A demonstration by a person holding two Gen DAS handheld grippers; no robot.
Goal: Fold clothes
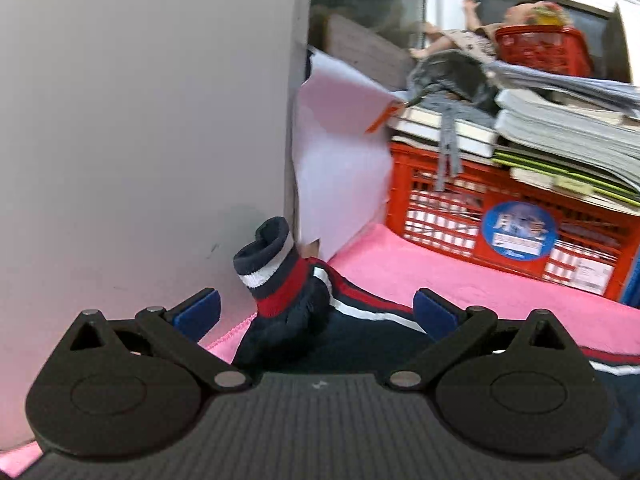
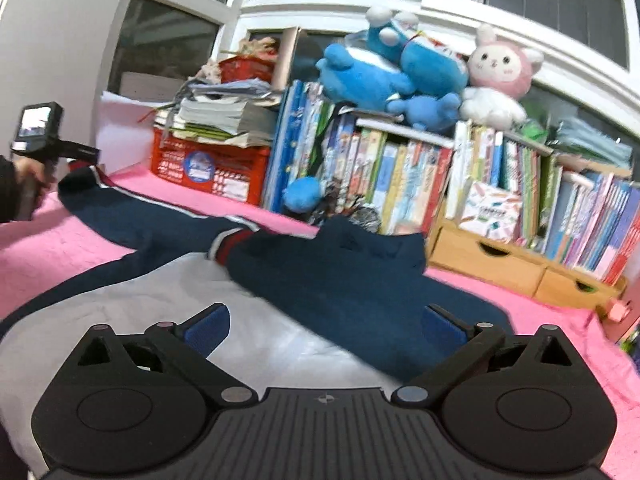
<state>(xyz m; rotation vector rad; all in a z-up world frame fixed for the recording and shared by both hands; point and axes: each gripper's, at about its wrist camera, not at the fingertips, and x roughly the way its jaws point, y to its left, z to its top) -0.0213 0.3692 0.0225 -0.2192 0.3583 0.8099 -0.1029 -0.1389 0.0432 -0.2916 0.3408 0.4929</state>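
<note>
Left gripper (image 1: 316,312): spread wide, gripping nothing, straddling ribbed cuff (image 1: 272,260) at lower centre. Right gripper (image 2: 326,326): spread wide, empty, over jacket (image 2: 340,276) mid-frame on pink blanket (image 2: 540,304). Step, judged: sleeve fold. Next: close on cuff, carry inward.

My left wrist view sits low, close behind the left gripper (image 1: 316,312), facing along the jacket sleeve (image 1: 288,280) between its jaws toward a grey wall (image 1: 140,100). My right wrist view rides higher behind the right gripper (image 2: 326,330), facing across the jacket (image 2: 340,276) ahead of its jaws toward the bookshelf (image 2: 500,184). The 2 views share the red crate (image 1: 500,224), the sleeve and the pink blanket (image 1: 440,276).
</note>
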